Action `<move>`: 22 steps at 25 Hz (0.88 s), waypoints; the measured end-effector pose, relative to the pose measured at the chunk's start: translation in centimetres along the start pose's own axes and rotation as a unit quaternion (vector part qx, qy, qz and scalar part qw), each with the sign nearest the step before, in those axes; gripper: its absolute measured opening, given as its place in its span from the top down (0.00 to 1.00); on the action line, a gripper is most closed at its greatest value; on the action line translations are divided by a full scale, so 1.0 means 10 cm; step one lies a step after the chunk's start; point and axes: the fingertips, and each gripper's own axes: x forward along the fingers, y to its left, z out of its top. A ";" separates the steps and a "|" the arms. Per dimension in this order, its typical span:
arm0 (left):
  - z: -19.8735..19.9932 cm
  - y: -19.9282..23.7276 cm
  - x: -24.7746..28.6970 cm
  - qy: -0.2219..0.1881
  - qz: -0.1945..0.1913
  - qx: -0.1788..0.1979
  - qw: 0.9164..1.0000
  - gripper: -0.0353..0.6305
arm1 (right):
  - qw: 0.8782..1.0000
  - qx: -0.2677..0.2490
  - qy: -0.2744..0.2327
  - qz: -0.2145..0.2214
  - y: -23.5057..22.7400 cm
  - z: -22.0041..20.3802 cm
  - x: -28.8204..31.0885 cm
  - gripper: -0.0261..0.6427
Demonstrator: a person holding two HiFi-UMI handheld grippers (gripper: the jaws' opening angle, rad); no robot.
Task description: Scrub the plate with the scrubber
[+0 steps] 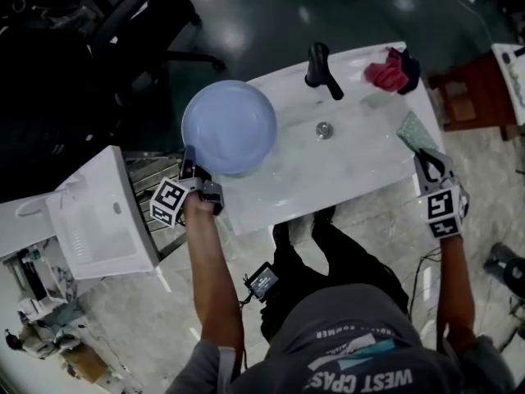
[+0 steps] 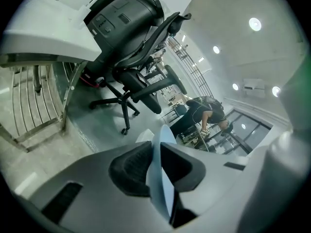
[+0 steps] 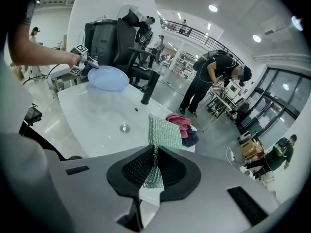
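A light blue plate point(image 1: 229, 127) hangs over the left end of the white sink point(image 1: 361, 175), tilted toward me. My left gripper point(image 1: 192, 173) is shut on its near rim; in the left gripper view the plate point(image 2: 163, 178) stands edge-on between the pads. My right gripper point(image 1: 432, 164) is at the sink's right end, shut on a green mesh scrubber point(image 1: 416, 130). In the right gripper view the scrubber point(image 3: 164, 134) sticks up from the jaws, far from the plate point(image 3: 108, 78). Plate and scrubber are well apart.
A black faucet point(image 1: 321, 68) stands at the sink's back, with the drain point(image 1: 324, 129) in the basin. A red and dark cloth point(image 1: 392, 70) lies at the back right corner. A second white sink unit point(image 1: 98, 212) stands to the left, an office chair point(image 1: 152, 23) behind. People stand beyond.
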 end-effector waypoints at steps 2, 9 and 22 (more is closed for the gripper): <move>0.03 0.06 0.02 -0.004 0.005 -0.005 1.000 0.87 | 1.000 0.005 0.006 -0.008 -0.07 -0.06 0.03 0.89; 0.06 0.25 0.11 -0.012 0.030 0.001 0.999 0.87 | 0.999 0.032 0.025 -0.030 -0.32 -0.34 0.10 0.89; 0.10 0.51 0.21 -0.024 0.076 0.013 0.997 0.87 | 0.994 0.062 0.069 -0.056 -0.61 -0.88 0.33 0.88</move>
